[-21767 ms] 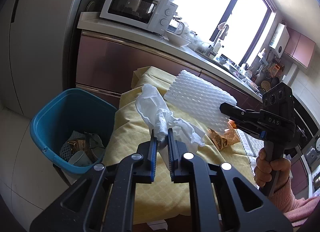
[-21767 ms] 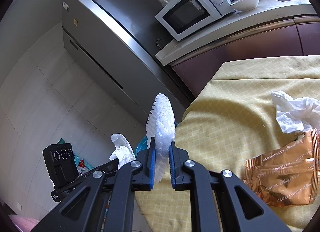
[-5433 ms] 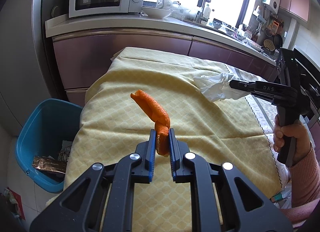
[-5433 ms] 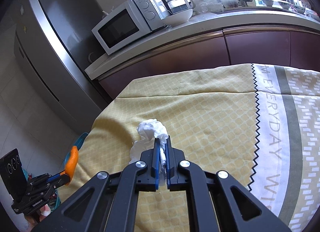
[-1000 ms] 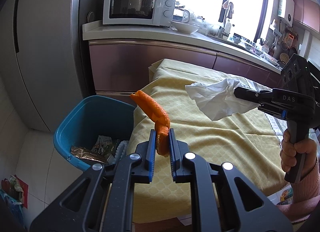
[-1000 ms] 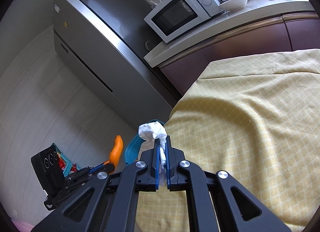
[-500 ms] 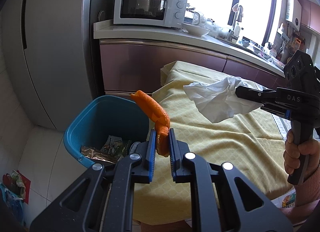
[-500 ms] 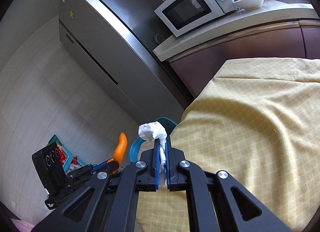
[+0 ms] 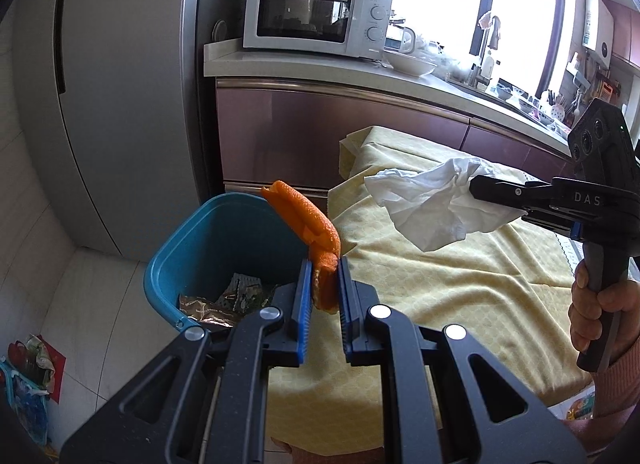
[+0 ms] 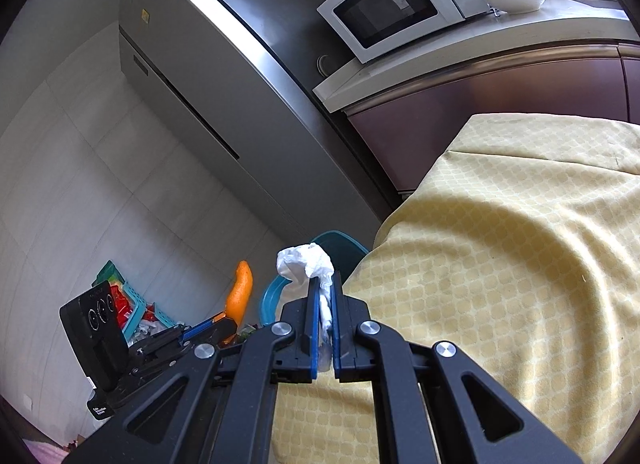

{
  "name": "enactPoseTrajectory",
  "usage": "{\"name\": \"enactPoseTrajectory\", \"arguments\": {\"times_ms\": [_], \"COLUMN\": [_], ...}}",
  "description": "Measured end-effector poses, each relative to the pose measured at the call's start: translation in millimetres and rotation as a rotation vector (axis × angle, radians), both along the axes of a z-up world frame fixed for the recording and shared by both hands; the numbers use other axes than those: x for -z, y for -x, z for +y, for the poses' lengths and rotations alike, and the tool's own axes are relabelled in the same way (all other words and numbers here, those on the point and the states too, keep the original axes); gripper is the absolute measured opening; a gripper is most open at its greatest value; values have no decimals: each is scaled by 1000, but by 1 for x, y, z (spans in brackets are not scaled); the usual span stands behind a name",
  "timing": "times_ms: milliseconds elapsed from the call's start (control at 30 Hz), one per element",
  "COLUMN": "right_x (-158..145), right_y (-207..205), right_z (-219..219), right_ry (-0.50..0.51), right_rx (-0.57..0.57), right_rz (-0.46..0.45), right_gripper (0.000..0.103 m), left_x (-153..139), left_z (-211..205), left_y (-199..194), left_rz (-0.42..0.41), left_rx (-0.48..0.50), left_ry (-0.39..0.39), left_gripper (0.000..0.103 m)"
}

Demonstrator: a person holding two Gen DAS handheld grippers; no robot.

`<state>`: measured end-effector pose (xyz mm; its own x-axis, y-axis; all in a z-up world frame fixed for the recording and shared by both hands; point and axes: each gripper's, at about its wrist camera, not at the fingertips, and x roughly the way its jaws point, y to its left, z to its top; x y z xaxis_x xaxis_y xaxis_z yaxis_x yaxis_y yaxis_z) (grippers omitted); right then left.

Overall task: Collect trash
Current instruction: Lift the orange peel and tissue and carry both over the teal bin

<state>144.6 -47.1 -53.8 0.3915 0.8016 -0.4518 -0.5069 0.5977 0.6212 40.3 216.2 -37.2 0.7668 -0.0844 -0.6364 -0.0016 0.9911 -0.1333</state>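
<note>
Fingers [image 9: 304, 304] of the left gripper [image 9: 322, 296] stand close together, clamped on the lower end of an orange peel [image 9: 306, 220]. From the blue pads the peel rises and leans to the upper left, so that its free tip overhangs the near rim of the blue bin [image 9: 200, 232]. Crumpled wrappers [image 9: 224, 300], one of them shiny and bronze-coloured, lie at the bottom of the bin, which stands on the tiled floor just beside the corner of the desk [image 9: 460, 276], draped in a yellow patterned cloth.

Fingers [image 10: 314, 316] of the right gripper [image 10: 325, 304] are pressed almost fully together on a crumpled white tissue [image 10: 306, 262]. A thin fold runs down between the pads, while the bulk bunches above and ahead of the fingertips. In the left wrist view the tissue hangs loose from the tips of the right gripper, in the air above the yellow cloth and to the right of the peel, not touching the desk. A hand [image 9: 592, 316] in a pink sleeve grips the handle of that gripper.

Behind the bin stand a grey refrigerator [image 9: 120, 84] and a counter bearing a white microwave [image 9: 316, 16].
</note>
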Motion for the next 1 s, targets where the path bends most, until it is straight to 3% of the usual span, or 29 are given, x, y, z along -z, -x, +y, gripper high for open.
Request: {"name": "enactPoseTrajectory", "arguments": {"times_ms": [1000], "right_x": [3], "right_y": [-18], "right_z": [39], "right_ry": [23], "right_rx": [-59], "right_rz": [25], "right_gripper": [4], "left_x": [8], "left_z": [18], "left_y": [-4], "left_rz": [17], "left_rx": [-46], "left_ry": [-3], "left_gripper": [13]}}
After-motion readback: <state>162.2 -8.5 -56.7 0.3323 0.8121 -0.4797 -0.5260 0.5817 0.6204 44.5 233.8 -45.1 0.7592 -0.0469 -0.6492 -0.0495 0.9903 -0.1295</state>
